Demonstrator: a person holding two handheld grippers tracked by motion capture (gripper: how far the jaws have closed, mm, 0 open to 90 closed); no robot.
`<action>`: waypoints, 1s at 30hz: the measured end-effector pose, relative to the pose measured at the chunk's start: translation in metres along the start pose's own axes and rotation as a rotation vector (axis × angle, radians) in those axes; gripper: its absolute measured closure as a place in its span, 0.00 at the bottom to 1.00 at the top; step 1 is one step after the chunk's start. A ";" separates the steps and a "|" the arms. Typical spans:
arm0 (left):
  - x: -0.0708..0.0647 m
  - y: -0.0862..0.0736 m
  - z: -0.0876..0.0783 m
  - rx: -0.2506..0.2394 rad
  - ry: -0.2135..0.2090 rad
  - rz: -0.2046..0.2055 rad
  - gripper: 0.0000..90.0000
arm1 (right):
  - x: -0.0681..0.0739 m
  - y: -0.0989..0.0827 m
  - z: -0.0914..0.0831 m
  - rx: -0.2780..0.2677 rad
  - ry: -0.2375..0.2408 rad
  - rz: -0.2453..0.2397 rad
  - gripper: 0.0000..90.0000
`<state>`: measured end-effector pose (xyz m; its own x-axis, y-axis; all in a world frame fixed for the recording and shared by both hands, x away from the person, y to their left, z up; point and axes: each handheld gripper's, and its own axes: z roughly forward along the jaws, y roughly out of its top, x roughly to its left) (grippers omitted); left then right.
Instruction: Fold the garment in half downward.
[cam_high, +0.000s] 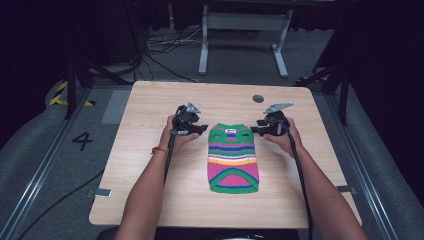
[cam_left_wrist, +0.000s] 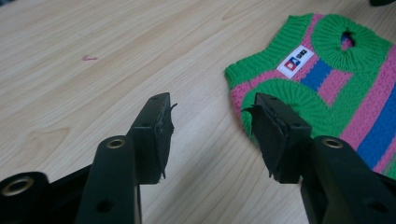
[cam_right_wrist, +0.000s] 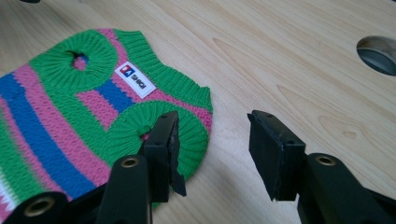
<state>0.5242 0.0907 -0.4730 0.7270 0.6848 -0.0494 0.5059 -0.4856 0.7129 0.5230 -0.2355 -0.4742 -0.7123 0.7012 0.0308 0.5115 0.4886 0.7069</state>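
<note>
A small knitted sweater (cam_high: 233, 157) with green, pink, blue and orange stripes lies flat in the middle of the wooden table (cam_high: 150, 107). Its neck end with a white label (cam_left_wrist: 295, 59) points away from the person. My left gripper (cam_high: 201, 130) sits just left of the sweater's upper left corner, open, its jaws empty beside the green sleeve hole edge (cam_left_wrist: 280, 91). My right gripper (cam_high: 255, 130) is at the upper right corner, open, with one jaw over the green sleeve trim (cam_right_wrist: 187, 126) and the other over bare wood.
A round hole (cam_high: 258, 98) is set in the table near its far edge, also visible as the hole (cam_right_wrist: 378, 53) in the right gripper view. A small pink mark (cam_left_wrist: 89, 58) lies on the wood. Cables and a metal frame (cam_high: 245, 30) stand on the floor beyond.
</note>
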 end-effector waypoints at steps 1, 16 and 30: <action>0.000 0.000 0.000 0.000 0.000 0.000 0.55 | 0.000 0.000 0.000 0.000 0.000 0.000 0.61; -0.002 0.015 0.045 0.010 0.018 -0.062 0.62 | -0.004 0.010 0.040 0.027 -0.005 0.027 0.65; -0.003 0.010 0.051 -0.002 -0.045 -0.094 0.55 | -0.005 0.008 0.040 0.020 0.003 0.049 0.63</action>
<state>0.5510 0.0563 -0.5009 0.6961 0.7026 -0.1474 0.5720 -0.4188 0.7052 0.5504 -0.2143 -0.4972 -0.6879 0.7227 0.0672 0.5549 0.4641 0.6904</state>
